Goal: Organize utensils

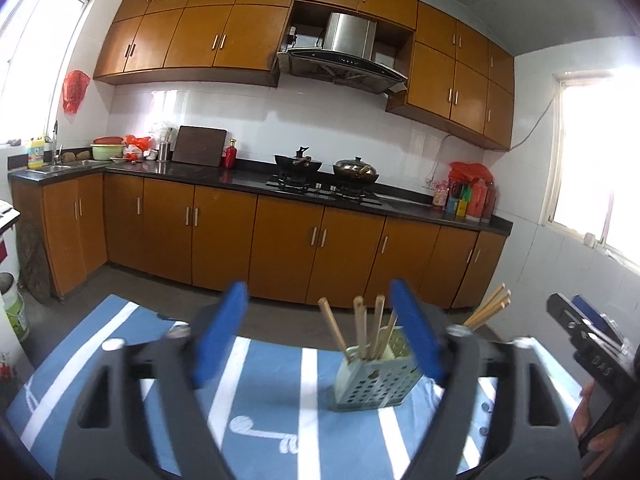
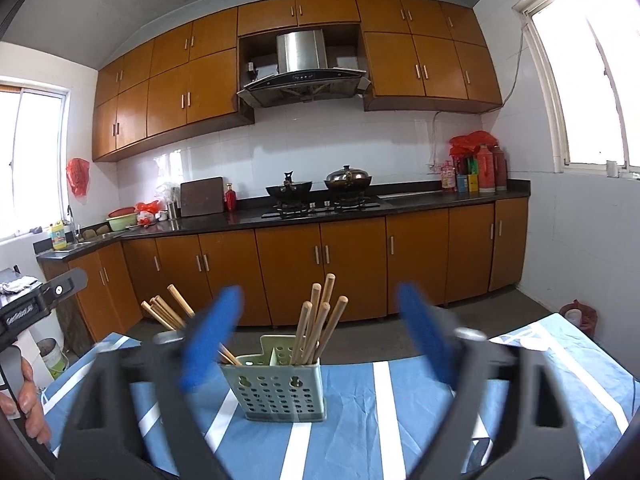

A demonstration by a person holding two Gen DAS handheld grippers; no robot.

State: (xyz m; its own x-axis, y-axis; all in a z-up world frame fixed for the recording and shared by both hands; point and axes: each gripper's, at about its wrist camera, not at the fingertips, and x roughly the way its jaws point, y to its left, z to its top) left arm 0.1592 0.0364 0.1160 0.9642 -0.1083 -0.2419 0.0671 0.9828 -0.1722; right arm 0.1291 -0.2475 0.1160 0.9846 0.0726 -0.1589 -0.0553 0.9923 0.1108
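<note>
Blue-striped tabletop (image 2: 400,420) carries green perforated holder (image 2: 276,390), centre. Chopsticks (image 2: 320,320) stand inside; more at 10 o'clock (image 2: 168,312). Left claw (image 1: 320,336) and right claw (image 2: 316,336) gape wide, empty. Approach loose sticks slowly, squarely.

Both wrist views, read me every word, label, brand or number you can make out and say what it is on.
"DAS": raised letters on the black body of the right gripper, partly cut off, so perhaps not the whole word.
Raised lettering on the left gripper: too blurred to read.
Label on the yellow bottle by the sink: too small to read.
Labels on the bottles at the counter's right end: too small to read.
Range hood panel marks: unreadable.
</note>
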